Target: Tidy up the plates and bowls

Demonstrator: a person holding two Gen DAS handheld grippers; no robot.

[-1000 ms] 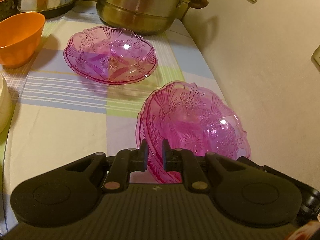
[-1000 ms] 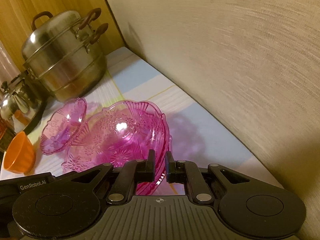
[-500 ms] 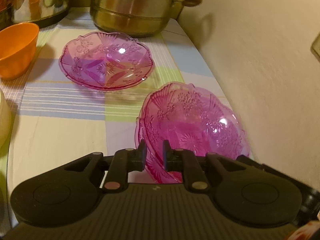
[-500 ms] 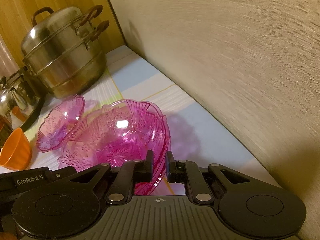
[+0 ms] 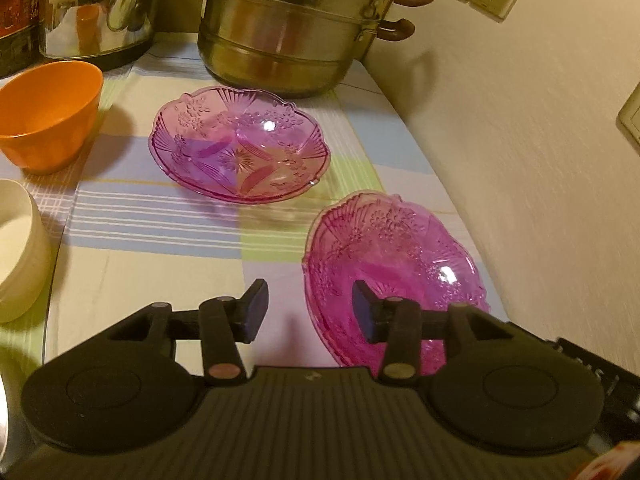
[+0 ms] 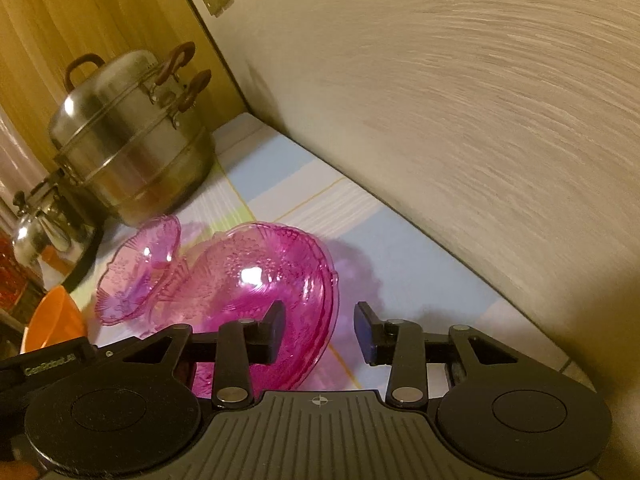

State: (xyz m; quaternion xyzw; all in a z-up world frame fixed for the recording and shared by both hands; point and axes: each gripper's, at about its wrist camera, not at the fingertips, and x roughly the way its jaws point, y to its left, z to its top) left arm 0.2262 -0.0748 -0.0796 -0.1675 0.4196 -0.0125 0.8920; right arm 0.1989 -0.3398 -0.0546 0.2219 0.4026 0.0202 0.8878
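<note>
Near the wall, a deep pink glass bowl (image 5: pixel 392 264) (image 6: pixel 260 280) rests on the tablecloth and looks nested in another like it. My left gripper (image 5: pixel 310 312) has its jaws opening, with the bowl's left rim in the gap and the pads off it. My right gripper (image 6: pixel 320 332) is opening too, straddling the right rim without touching. A second pink glass bowl (image 5: pixel 240 144) (image 6: pixel 136 272) sits alone farther back, an orange bowl (image 5: pixel 48 112) (image 6: pixel 52 320) to its left. A cream bowl (image 5: pixel 16 256) shows at the left edge.
A steel steamer pot (image 5: pixel 288 36) (image 6: pixel 132 152) and a kettle (image 5: pixel 96 8) (image 6: pixel 40 228) stand at the back of the table. The wall (image 5: pixel 540 180) runs close along the right side of the near bowl. The striped tablecloth (image 5: pixel 152 232) lies flat.
Both grippers were shut on opposite rims of the near pink bowl. Their jaws have spread and let go of it, and the bowl now lies lower and flatter.
</note>
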